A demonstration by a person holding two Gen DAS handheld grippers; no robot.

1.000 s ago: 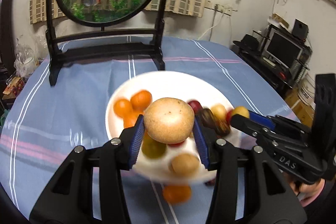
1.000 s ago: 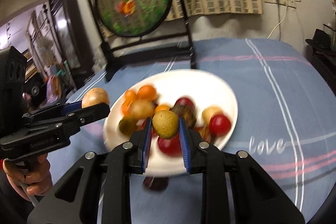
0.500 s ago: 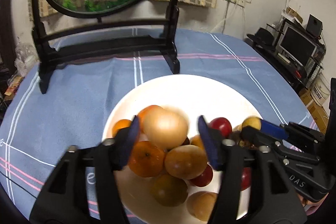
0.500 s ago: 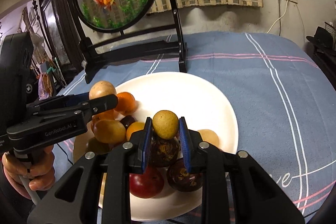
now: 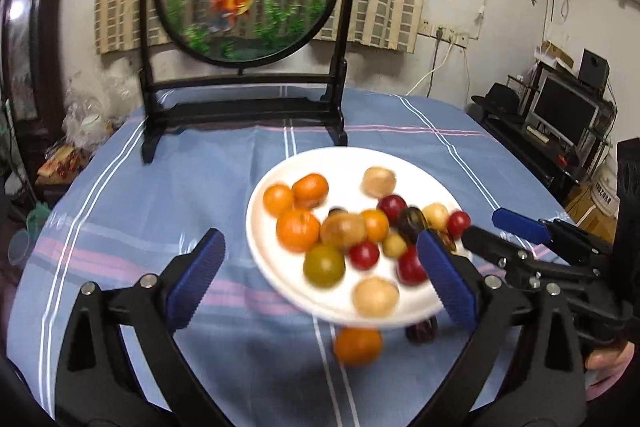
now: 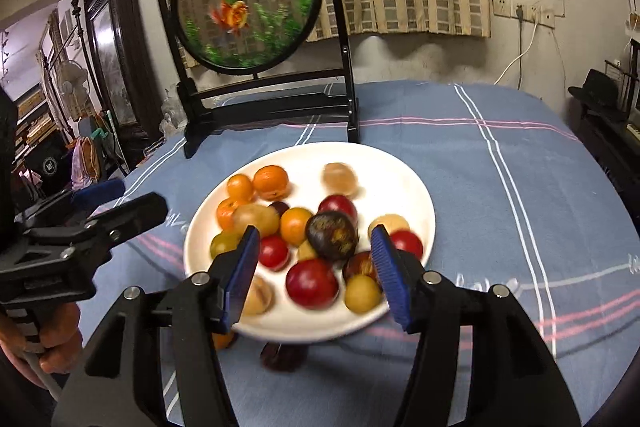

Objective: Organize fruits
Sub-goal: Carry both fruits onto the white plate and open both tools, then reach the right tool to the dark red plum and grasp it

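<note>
both drops done: your left tool [image 5: 320,275] and right tool [image 6: 316,273] have just spread, empty, over the round white ceramic plate [image 6: 416,195]; next, collect the round orange tangerine [image 5: 357,345] off the desk.

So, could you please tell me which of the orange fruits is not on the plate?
The orange fruit on the blue cloth, just off the near rim of the white plate; the other orange ones all sit on the plate.
</note>
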